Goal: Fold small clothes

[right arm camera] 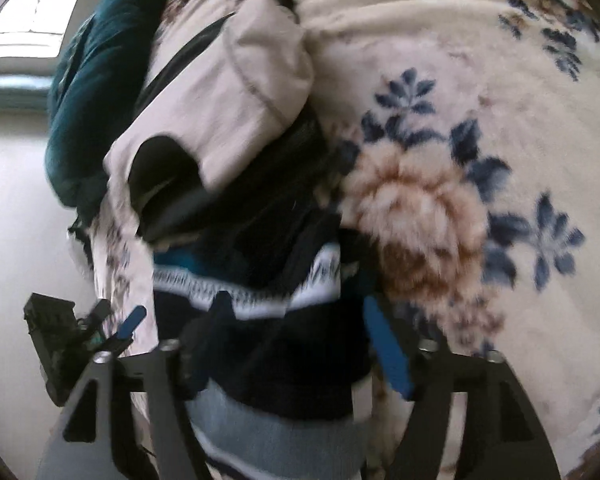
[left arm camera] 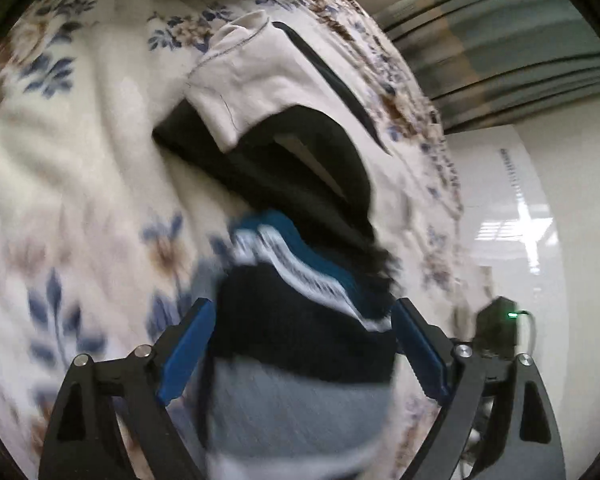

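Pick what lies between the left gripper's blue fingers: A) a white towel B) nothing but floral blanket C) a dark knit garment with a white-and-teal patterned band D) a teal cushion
C: the dark knit garment fills the gap of the open left gripper, over the floral blanket.

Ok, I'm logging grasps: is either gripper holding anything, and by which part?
Nothing looks held. The striped knit garment lies between the open jaws of both the left gripper and right gripper, pads off it.

striped sweater blurred, cut off below
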